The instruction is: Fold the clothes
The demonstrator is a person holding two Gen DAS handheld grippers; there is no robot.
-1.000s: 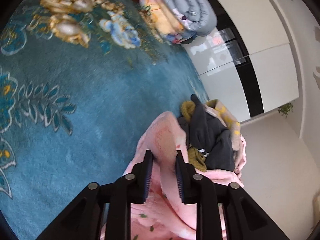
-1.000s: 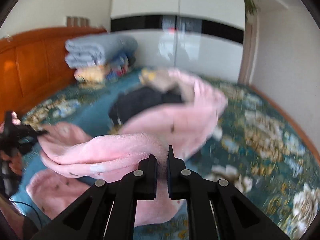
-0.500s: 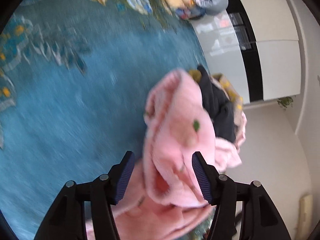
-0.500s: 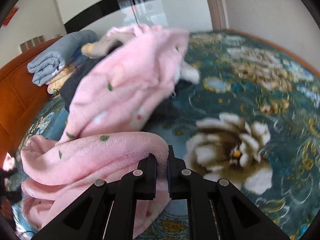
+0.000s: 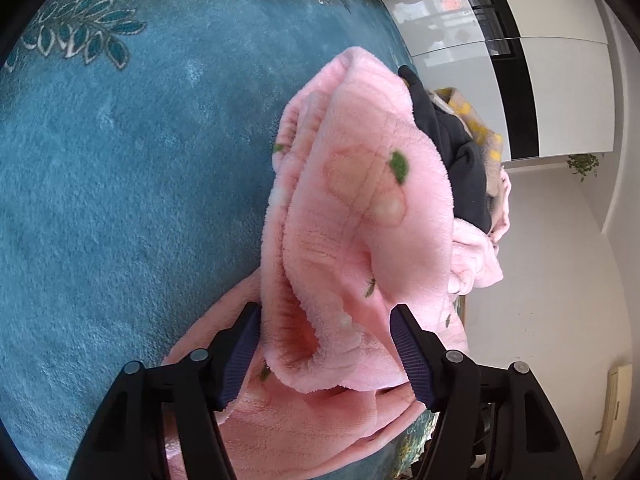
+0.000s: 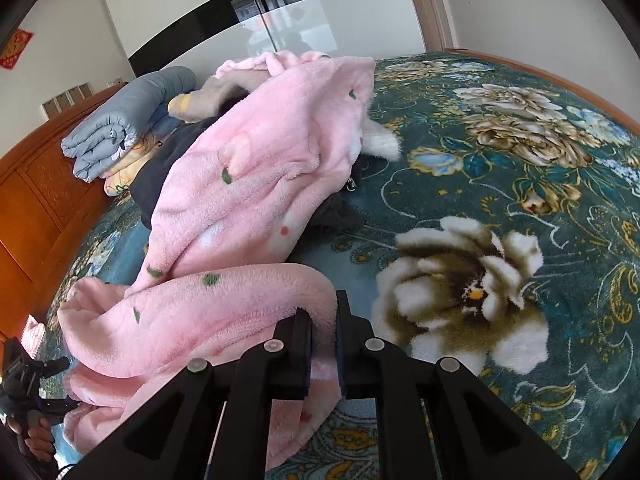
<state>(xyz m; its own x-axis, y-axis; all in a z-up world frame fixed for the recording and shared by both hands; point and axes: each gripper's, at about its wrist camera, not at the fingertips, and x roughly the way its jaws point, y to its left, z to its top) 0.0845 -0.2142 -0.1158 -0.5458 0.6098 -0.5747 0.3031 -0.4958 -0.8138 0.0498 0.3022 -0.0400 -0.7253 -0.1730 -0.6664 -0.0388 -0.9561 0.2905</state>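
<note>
With the right gripper (image 6: 323,316) clamped on the pink fleece garment (image 6: 248,184) sprawled over the bedspread (image 6: 500,184), the wide-open left gripper (image 5: 324,344) should bite one edge only (not the bunched roll between its fingers), I'd judge, then pull the cloth flat

Both pictures are bright, lit by soft daylight. The shiny white wardrobe doors (image 6: 320,20) on the far side act like a mirror and show a bright window, so there is glare on them. Shadows are soft, darkest inside the folds of the pink fleece (image 5: 360,200). Everything looks sharp, with almost no blur. The round lens bends straight lines near the edges, and the corners are black.
</note>
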